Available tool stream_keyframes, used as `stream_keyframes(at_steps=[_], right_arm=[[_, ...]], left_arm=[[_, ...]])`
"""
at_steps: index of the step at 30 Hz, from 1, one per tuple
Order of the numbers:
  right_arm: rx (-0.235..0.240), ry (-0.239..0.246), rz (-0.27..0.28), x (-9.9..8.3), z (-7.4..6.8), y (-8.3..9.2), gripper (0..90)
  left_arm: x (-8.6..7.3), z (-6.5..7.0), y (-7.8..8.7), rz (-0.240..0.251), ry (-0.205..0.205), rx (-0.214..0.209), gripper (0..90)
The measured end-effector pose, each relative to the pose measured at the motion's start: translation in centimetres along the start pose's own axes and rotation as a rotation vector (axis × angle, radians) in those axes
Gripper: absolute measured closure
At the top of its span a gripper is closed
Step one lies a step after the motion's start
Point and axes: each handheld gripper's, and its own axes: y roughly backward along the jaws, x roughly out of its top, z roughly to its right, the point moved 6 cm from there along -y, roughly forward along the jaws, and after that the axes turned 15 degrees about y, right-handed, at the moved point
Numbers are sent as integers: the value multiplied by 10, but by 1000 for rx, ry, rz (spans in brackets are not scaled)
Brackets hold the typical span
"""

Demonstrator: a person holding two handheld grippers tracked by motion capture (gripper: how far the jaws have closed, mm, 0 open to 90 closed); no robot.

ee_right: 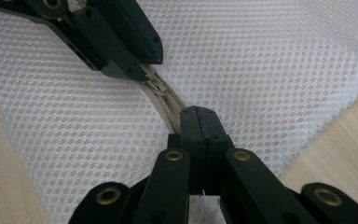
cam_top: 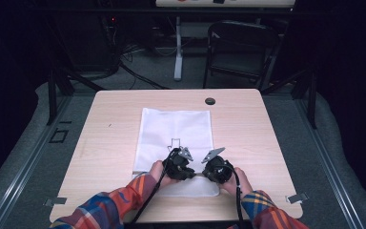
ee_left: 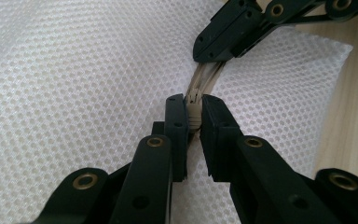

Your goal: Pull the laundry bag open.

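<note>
A white mesh bag [cam_top: 175, 129] lies flat on the wooden table [cam_top: 109, 143], with a beige zipper [ee_right: 168, 105] running along its near end. My left gripper [ee_left: 193, 100] is shut on the zipper's beige slider [ee_left: 194, 112]. My right gripper [ee_right: 198, 112] is shut on the zipper tape a short way along from it. In the high view the left gripper [cam_top: 178, 164] and the right gripper [cam_top: 218, 168] sit close together over the bag's near end. Each gripper view also shows the other gripper just beyond its own jaws.
A black round grommet [cam_top: 210, 101] sits near the table's far edge. Beyond the table stand a dark folding chair [cam_top: 240, 47] and a white desk leg [cam_top: 178, 52]. Bare wood lies on both sides of the bag.
</note>
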Motion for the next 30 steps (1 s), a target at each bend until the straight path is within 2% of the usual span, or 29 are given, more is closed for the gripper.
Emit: stream_keyframes(at_steps=[20,30], right_arm=[[2,-4,-3,0,0,0,900],[2,-3,-2,0,0,0,900]], left_arm=[[-10,-10,12,-7,23,3,810],[-13,-10,14,-19,17,11,808]])
